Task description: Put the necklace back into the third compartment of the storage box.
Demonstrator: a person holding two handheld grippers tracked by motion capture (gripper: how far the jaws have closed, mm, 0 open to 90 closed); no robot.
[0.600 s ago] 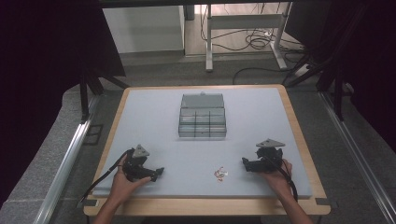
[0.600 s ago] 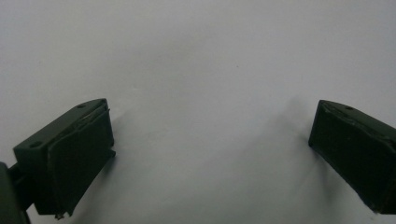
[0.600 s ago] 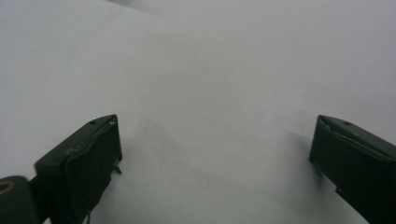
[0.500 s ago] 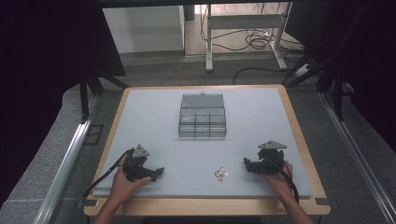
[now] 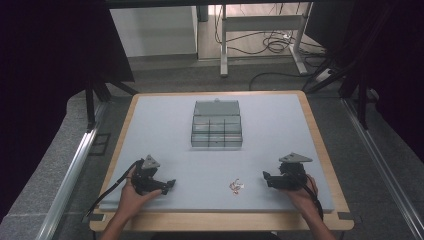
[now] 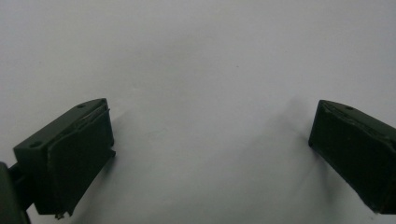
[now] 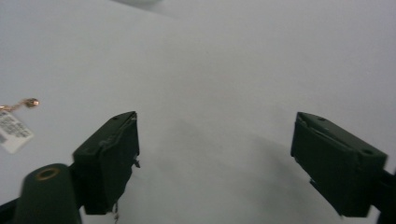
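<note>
A clear compartment box (image 5: 217, 125) with its lid open stands at the table's centre back. A small gold piece of jewellery with white tags (image 5: 236, 186) lies near the front edge between my hands; its tag and a gold bead (image 7: 14, 126) show at the left of the right gripper view. My left gripper (image 5: 170, 185) rests on the mat at the front left, open with nothing between its jaws (image 6: 210, 154). My right gripper (image 5: 265, 178) sits at the front right, a little right of the jewellery, open and empty (image 7: 215, 158).
The pale grey mat (image 5: 150, 130) covers a wooden-edged table (image 5: 320, 135). A cable (image 5: 107, 192) trails from the left gripper over the front left corner. Beyond the table are desk legs and floor cables (image 5: 270, 42).
The right gripper has shifted slightly. The left gripper, box and jewellery stay where they were.
</note>
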